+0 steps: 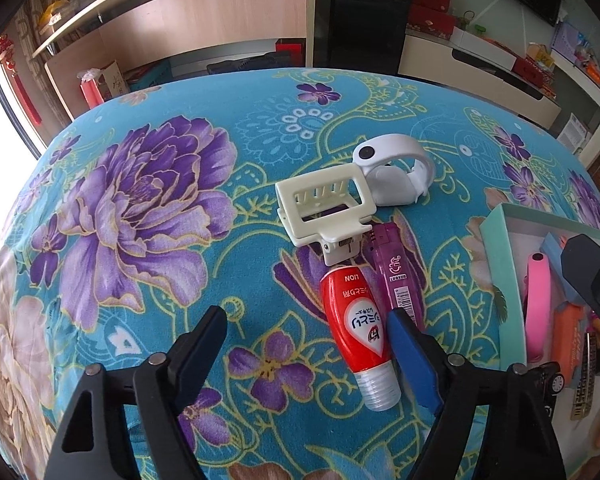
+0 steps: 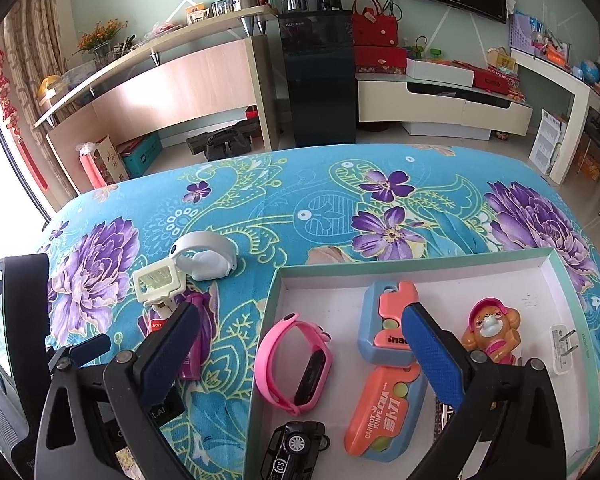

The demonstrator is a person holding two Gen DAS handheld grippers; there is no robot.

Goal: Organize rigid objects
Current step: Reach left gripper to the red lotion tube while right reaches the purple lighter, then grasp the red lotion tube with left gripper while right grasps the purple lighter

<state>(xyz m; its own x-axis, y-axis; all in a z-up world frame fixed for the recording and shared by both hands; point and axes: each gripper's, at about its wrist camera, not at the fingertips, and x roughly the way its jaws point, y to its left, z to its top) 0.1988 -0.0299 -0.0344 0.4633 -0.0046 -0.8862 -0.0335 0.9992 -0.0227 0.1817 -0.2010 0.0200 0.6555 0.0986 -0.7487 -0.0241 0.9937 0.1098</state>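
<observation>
On the flowered cloth lie a red tube [image 1: 358, 326], a purple lighter [image 1: 400, 276], a cream hair claw [image 1: 326, 210] and a white wristband [image 1: 396, 174]. My left gripper [image 1: 306, 344] is open and empty, low over the cloth; its right finger is beside the red tube. My right gripper [image 2: 300, 344] is open and empty above the left part of the green-edged box [image 2: 420, 258]. The box holds a pink wristband [image 2: 290, 364], an orange and blue carrot knife toy [image 2: 384, 400], a black toy car [image 2: 296, 448], a dog figure [image 2: 492, 330] and a white plug [image 2: 564, 350].
The box also shows at the right edge of the left wrist view [image 1: 500, 268]. The left gripper's body [image 2: 16, 340] stands at the left of the right wrist view. Beyond the table's far edge are shelves, a black dispenser [image 2: 320, 76] and a low TV cabinet.
</observation>
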